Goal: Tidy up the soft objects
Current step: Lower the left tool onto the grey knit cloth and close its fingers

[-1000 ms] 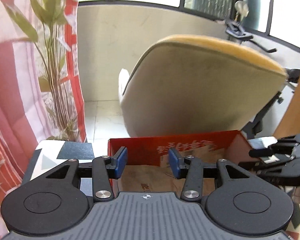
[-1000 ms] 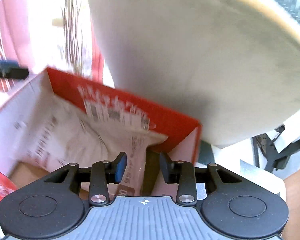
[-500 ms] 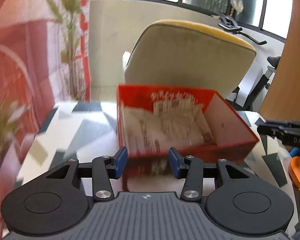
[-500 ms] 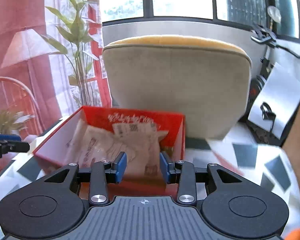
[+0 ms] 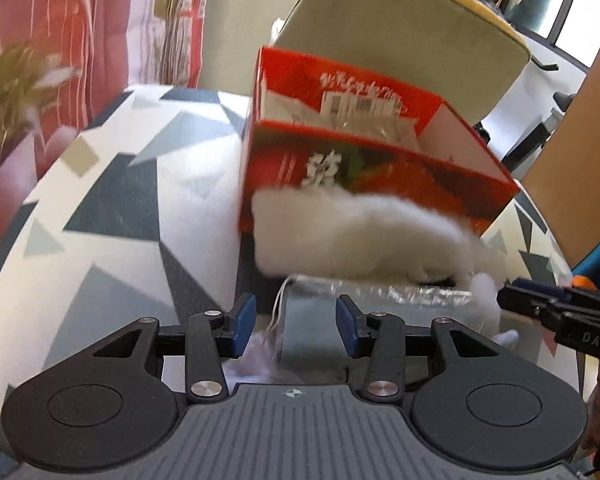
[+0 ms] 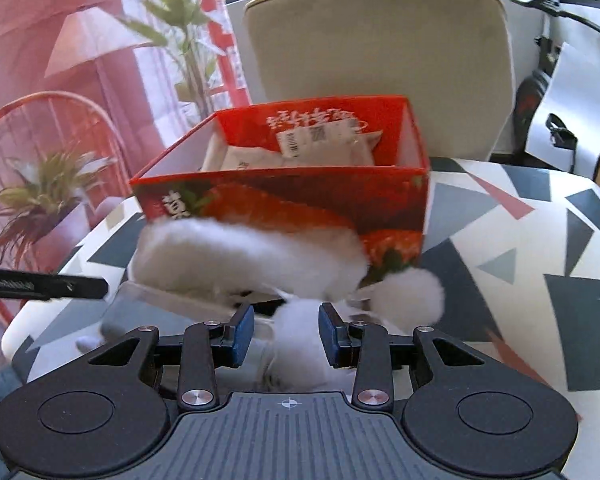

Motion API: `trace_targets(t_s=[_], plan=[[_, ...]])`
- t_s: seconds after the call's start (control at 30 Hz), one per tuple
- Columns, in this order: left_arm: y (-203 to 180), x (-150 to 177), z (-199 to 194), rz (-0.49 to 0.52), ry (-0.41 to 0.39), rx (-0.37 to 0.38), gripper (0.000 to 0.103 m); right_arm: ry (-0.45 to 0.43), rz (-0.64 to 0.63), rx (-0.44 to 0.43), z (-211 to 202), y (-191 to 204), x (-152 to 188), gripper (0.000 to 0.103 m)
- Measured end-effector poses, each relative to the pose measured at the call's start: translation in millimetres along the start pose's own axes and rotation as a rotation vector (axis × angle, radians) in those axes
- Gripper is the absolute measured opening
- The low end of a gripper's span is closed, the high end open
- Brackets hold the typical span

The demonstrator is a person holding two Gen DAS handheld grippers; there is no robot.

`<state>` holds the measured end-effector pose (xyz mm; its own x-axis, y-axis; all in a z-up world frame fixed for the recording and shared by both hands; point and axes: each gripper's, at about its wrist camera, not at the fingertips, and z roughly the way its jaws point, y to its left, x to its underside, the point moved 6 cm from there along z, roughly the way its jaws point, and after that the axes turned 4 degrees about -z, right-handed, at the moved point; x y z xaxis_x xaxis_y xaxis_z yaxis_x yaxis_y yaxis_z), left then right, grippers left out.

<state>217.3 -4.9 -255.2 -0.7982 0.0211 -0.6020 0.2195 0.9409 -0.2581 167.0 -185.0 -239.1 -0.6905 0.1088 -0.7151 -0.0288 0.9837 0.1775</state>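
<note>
Now both grippers, left and right, have swung down from the red box toward the white plush toy, fingers spread and pinching nothing yet.

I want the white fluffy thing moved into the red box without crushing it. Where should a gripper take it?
Grip the round pom-pom at the fluffy white item's right end, coming from above and the near side. It bulges clear of the red box, while the long body lies against the box wall.

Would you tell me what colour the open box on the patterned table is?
The box is red, white inside; the right wrist view shows it best.
</note>
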Motion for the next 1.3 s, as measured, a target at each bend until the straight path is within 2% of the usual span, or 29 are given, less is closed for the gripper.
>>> trace_targets(t_s=[0.17, 0.5, 0.67, 1.0, 1.2, 1.3], plan=[[8.5, 6.2, -7.4, -0.024, 0.009, -0.013, 0.046, 0.0, -0.03, -0.01, -4.7, 8.6, -0.3, 0.033], [22.1, 32.9, -10.4, -0.093, 0.081, -0.045, 0.046, 0.037, 0.01, -0.005, -4.7, -1.0, 17.8, 0.034], [30.2, 44.0, -10.6, -0.159, 0.117, -0.032, 0.047, 0.037, 0.007, -0.003, -7.2, -0.5, 24.1, 0.034], [29.3, 66.6, -6.2, -0.187, 0.166, -0.004, 0.048, 0.029, 0.011, 0.019, -16.7, -4.9, 38.9, 0.034], [27.7, 73.6, 3.9, -0.201, 0.199, 0.014, 0.048, 0.042, 0.063, 0.064, -23.7, -21.0, 50.3, 0.034], [25.9, 77.4, 11.2, -0.195, 0.222, 0.009, 0.048, 0.064, 0.082, 0.093, -23.6, -30.1, 58.2, 0.039]])
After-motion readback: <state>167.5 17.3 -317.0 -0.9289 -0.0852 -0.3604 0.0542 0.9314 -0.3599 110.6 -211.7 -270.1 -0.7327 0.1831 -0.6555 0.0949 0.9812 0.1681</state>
